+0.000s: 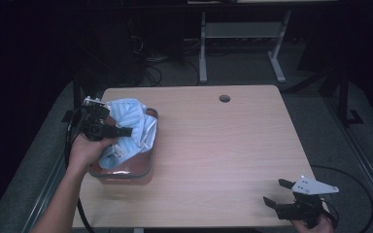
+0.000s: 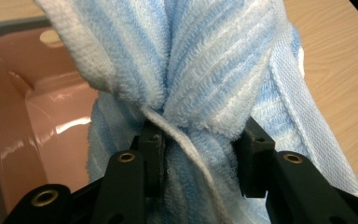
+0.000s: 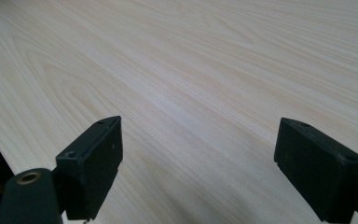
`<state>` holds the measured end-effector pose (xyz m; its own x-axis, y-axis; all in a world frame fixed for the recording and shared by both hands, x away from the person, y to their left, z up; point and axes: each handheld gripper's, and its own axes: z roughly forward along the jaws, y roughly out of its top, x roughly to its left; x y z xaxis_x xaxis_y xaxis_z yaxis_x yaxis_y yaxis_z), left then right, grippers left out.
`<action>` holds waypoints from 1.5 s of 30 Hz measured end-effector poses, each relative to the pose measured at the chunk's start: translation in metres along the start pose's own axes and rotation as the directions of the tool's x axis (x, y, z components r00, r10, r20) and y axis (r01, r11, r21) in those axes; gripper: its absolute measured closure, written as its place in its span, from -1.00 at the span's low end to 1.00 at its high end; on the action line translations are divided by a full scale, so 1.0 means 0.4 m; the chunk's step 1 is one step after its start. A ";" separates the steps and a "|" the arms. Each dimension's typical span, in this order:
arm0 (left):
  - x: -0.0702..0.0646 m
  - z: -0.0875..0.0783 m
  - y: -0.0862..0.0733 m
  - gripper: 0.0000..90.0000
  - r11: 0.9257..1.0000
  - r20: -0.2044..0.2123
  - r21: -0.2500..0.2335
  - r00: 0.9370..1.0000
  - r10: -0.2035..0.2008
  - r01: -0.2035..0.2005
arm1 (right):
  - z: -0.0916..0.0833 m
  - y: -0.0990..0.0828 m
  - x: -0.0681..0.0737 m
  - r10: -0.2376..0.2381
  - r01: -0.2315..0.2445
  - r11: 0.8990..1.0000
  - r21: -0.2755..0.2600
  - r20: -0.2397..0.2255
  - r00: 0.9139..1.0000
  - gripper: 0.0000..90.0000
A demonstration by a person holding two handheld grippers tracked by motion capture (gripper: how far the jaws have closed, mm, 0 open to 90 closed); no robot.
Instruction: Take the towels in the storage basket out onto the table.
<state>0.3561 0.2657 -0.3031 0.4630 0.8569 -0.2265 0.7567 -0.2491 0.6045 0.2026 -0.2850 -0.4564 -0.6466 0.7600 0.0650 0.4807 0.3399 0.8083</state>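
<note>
A blue and white striped towel (image 1: 131, 127) hangs bunched over a pink bin with a grey rim (image 1: 143, 173) at the table's left. My left gripper (image 1: 126, 131) is shut on a thick fold of the towel (image 2: 200, 93), its pads pressed into the cloth from both sides above the bin (image 2: 23, 107). Part of the towel still lies inside the bin. At the table's near right corner my right gripper (image 1: 276, 191) stands open, low over the bare wood, and in the right gripper view nothing lies between its wide-set jaws (image 3: 198, 158).
The wooden table (image 1: 213, 145) has a round cable hole (image 1: 224, 98) near its far edge. Beyond it stand a white desk frame (image 1: 243, 43) and loose cables on a dark floor. A black cable (image 1: 359, 189) loops off the table's right side.
</note>
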 end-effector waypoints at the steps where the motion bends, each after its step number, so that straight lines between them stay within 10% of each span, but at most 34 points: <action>1: 0.000 0.000 0.000 0.35 1.000 0.000 0.000 1.000 0.000 0.000 | 0.000 0.000 0.001 0.003 -0.003 1.000 0.002 0.000 1.000 -0.67; 45: -0.145 0.054 0.108 0.34 0.991 0.014 0.035 0.992 0.126 -0.126 | -0.010 -0.006 -0.008 0.026 -0.026 1.000 -0.012 0.000 1.000 -0.67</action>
<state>0.3721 0.1955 -0.2805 0.5608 0.8125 -0.1590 0.7079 -0.3709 0.6011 0.2012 -0.2905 -0.4565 -0.6338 0.7686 0.0865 0.4903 0.3128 0.8135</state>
